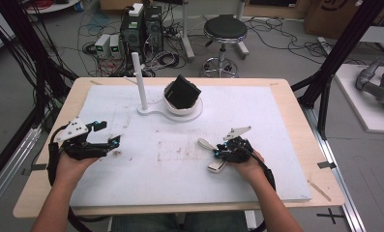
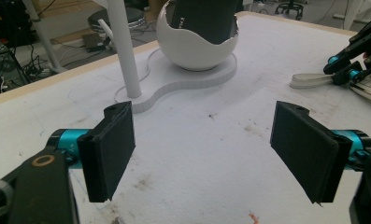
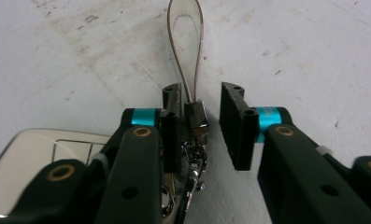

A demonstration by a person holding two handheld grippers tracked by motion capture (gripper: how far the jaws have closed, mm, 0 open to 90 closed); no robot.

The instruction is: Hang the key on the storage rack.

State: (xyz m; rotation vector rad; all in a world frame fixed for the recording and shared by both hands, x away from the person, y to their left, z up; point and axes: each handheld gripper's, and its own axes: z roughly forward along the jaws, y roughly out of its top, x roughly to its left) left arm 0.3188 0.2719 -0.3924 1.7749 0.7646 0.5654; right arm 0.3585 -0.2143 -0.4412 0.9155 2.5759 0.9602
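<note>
The step in hand was the grasp of a car key fob (image 3: 38,163) by its strap. The fob lay on the white worktop (image 1: 286,145) near the person's right hand, its looped strap (image 3: 187,51) stretched away from it. The right gripper (image 3: 199,109) stood low over the metal clasp (image 3: 196,120), fingers narrowed around it; one finger seemed to touch it, the other was apart. The left gripper (image 2: 202,144) waited with fingers spread wide, holding nothing. Next, I judged, the right fingers must pinch fully before lifting, perhaps toward the egg-shaped holder (image 1: 182,99).
</note>
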